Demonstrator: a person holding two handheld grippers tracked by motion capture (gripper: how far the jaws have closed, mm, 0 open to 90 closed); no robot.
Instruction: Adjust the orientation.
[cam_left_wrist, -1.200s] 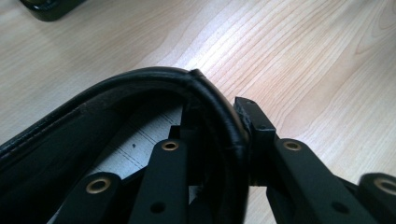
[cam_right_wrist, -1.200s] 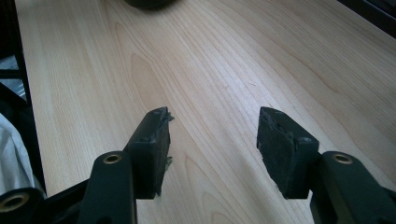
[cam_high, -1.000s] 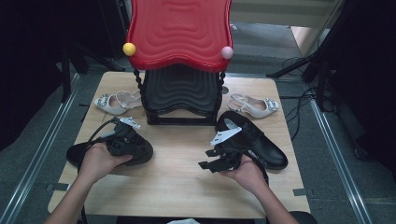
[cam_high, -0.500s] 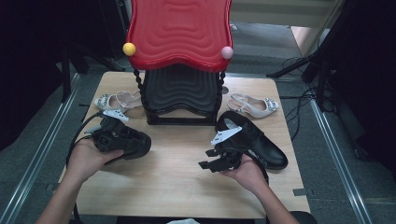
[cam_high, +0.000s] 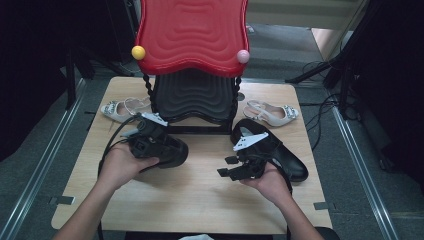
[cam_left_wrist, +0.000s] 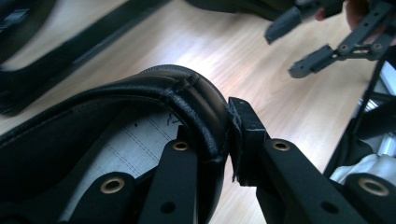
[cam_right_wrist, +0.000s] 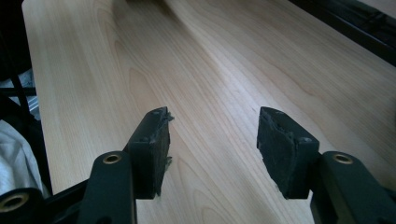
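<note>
A black leather shoe (cam_high: 172, 152) hangs just above the wooden table (cam_high: 200, 200) at centre left. My left gripper (cam_high: 156, 145) is shut on it. In the left gripper view its jaws have just been closing on the padded heel rim (cam_left_wrist: 196, 93), one finger inside the shoe and one outside, at the left gripper (cam_left_wrist: 224, 135). The second black shoe (cam_high: 287, 157) lies at the right, beside my right hand. My right gripper (cam_high: 226, 166) stands open and level, with only bare wood between its pads at the right gripper (cam_right_wrist: 212, 140).
A rack with a red wavy top (cam_high: 192, 35) and a black wavy shelf (cam_high: 192, 97) stands at the back centre. One pale sandal (cam_high: 122, 107) lies to its left, another (cam_high: 272, 114) to its right. The other hand's gripper (cam_left_wrist: 303, 46) shows far off.
My left hand has lifted the black shoe off the table and carried it right, toward the rack's foot. The right hand and its gripper have stayed put.
</note>
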